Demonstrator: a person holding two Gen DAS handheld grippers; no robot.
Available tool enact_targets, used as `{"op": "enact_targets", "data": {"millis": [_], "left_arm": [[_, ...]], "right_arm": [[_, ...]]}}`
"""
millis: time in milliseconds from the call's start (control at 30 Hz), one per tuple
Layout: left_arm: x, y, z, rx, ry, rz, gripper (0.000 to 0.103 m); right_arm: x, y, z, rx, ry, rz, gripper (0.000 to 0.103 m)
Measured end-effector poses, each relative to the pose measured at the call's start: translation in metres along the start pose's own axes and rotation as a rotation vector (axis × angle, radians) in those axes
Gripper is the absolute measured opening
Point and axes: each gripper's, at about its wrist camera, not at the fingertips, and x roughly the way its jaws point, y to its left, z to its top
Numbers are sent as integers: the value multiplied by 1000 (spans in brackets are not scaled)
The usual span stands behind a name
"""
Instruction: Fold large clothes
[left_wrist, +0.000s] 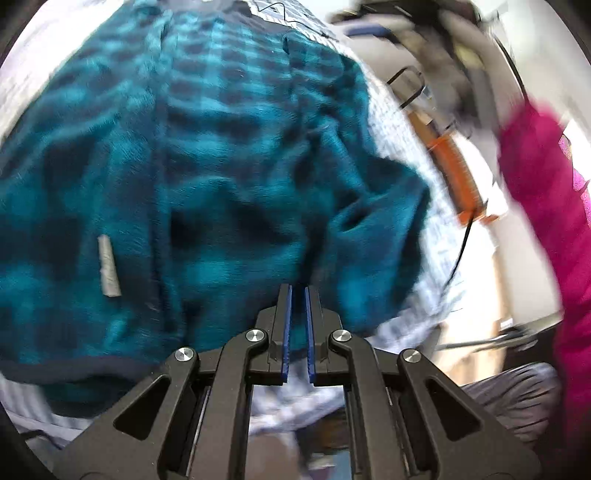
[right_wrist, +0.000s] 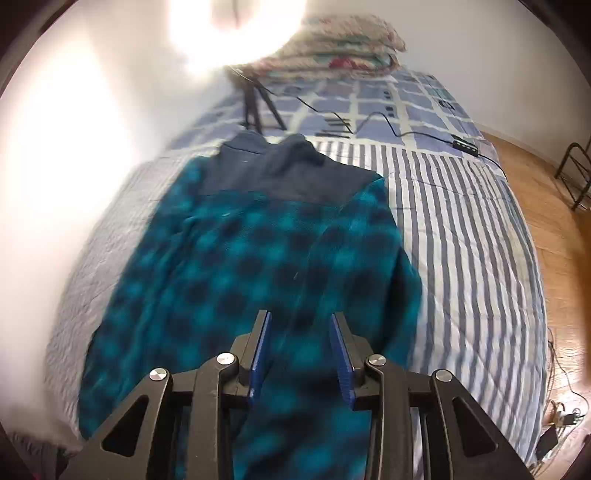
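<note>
A bed (right_wrist: 461, 229) with a striped sheet carries a teal checked fleece jacket (right_wrist: 266, 251), spread flat along its middle, dark collar toward a stack of folded blankets (right_wrist: 343, 51). A black cable (right_wrist: 373, 120) lies on the bed beyond the collar. A pink sleeve (left_wrist: 546, 206) shows at the left view's edge. The right claw (right_wrist: 301, 350) hangs part-open over the jacket, gripping nothing. The left claw (left_wrist: 298, 325) is narrowed almost shut just over the jacket's hem; whether it pinches cloth I cannot tell.
</note>
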Motion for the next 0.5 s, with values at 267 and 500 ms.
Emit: {"op": "enact_targets", "data": {"millis": [267,500], "left_arm": [[12,-7,-6,72,15,32,4],[6,-6,-6,41,20,-45,4]], "right_arm": [[81,8,44,-12,80,-96,37],[99,-5,53,-23,94,-160,2]]}}
